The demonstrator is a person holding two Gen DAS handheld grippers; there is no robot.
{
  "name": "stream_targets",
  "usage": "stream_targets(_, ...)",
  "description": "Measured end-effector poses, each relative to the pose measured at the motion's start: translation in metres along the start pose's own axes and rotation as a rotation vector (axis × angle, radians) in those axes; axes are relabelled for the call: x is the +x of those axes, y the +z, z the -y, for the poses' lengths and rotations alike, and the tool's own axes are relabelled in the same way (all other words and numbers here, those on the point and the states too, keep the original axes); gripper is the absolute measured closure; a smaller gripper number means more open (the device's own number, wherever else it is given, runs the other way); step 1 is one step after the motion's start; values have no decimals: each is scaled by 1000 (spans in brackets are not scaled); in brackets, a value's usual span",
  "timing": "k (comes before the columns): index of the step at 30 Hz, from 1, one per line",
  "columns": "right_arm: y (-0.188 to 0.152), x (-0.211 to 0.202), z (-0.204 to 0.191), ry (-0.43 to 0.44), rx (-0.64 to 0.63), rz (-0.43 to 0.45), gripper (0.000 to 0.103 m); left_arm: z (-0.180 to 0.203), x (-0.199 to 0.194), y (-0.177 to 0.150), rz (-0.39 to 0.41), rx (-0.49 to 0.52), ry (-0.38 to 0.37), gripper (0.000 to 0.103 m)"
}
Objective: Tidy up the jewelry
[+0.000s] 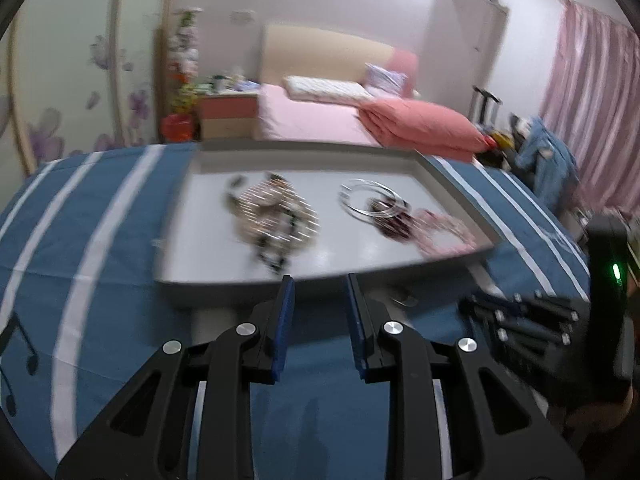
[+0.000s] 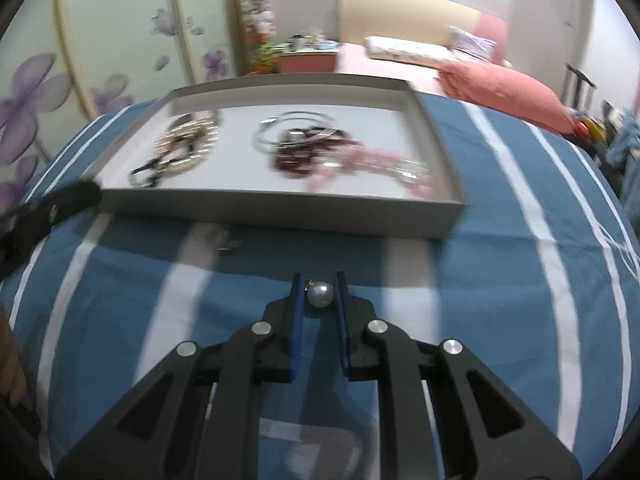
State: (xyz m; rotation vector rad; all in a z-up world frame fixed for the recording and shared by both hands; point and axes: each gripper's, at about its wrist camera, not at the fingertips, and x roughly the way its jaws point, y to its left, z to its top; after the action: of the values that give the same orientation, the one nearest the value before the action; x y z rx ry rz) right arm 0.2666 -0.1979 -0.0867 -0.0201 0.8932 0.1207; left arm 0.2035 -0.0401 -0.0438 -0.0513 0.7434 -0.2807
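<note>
Bedroom setting: pink bed (image 1: 312,120) against the far wall, wardrobe doors with purple flower prints to the left, pink curtain (image 1: 592,92) at right. Blue cloth with white stripes (image 2: 520,240) covers the near surface; black music notes are printed at its left edge in the left wrist view. No readable writing or brand marks anywhere; both views are motion-blurred.

Shallow grey tray (image 2: 280,210) sits on the cloth. Inside, left: a heap of pale bead strands with dark cord (image 2: 184,144). Inside, right: silver bangles (image 2: 296,128), a dark red bead string (image 2: 296,156) and pink beads (image 2: 372,168), overlapping.

Right tool (image 2: 319,294) is clenched on a pearl pendant (image 2: 319,295), its blue pads pressing both sides, just short of the tray's near wall.

Left tool (image 1: 320,300) is released, its blue pads apart with nothing between them, at the tray's near wall. A small metallic piece (image 2: 226,242) lies on the cloth just beside that wall; too blurred to identify.
</note>
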Motion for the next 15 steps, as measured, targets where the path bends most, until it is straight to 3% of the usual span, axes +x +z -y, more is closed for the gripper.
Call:
stream_targets(1, -1, -1, 6, -7, 11, -1, 88, 10, 4, -1, -22, 17, -15, 75)
stream_targets(3, -4, -3, 17, -19, 33, 0, 88, 26, 12, -4, -53, 42, -27, 63)
stream_targets(5, -8, -5, 25, -19, 44, 3, 88, 40, 20, -9, -79, 68, -24, 60)
stream_targets(15, -14, -9, 36, 42, 89, 11, 88, 76, 64, -8, -158, 86, 76, 60)
